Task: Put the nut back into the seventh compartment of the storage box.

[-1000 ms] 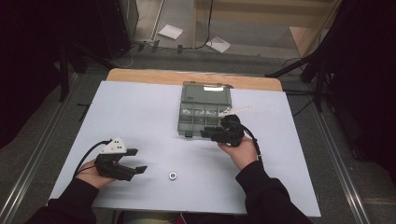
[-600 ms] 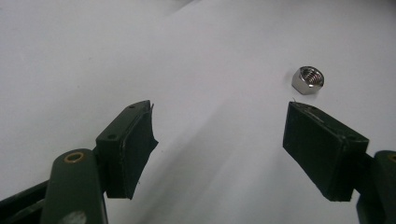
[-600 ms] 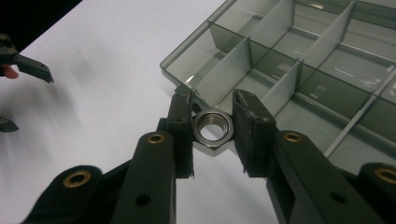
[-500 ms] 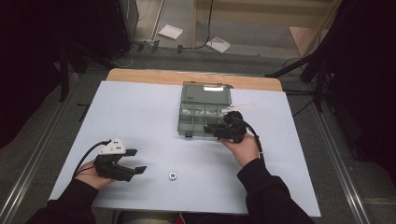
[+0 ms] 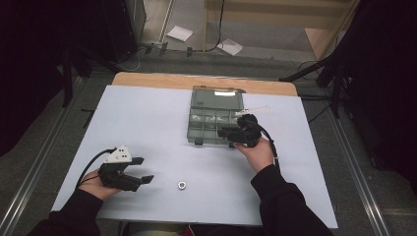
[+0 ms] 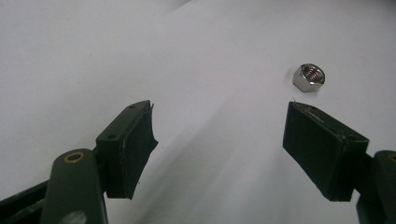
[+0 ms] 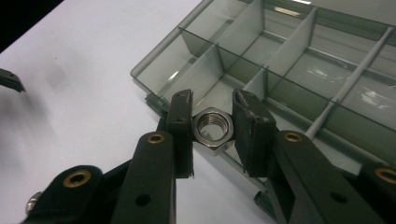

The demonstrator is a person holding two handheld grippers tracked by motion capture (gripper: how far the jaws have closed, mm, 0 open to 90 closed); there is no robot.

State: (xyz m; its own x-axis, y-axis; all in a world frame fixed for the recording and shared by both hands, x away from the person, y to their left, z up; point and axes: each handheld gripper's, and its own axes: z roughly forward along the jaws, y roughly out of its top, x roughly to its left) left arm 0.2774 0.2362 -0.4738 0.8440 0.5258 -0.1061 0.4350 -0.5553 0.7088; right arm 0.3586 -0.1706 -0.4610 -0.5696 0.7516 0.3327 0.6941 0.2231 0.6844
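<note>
A compartment box (image 5: 215, 118) sits toward the worktop's (image 5: 147, 113) far edge, right of centre; a nut (image 5: 181, 185) lies near the front edge. A second nut (image 7: 212, 129) hangs at the box's front rim.

A lab recording bench

A white table (image 5: 147, 118) on a wooden top stands between metal floor rails (image 5: 29, 187), dark curtains (image 5: 29, 73) left and right, cables (image 5: 216, 29) and paper sheets (image 5: 179, 33) on the far floor.
</note>
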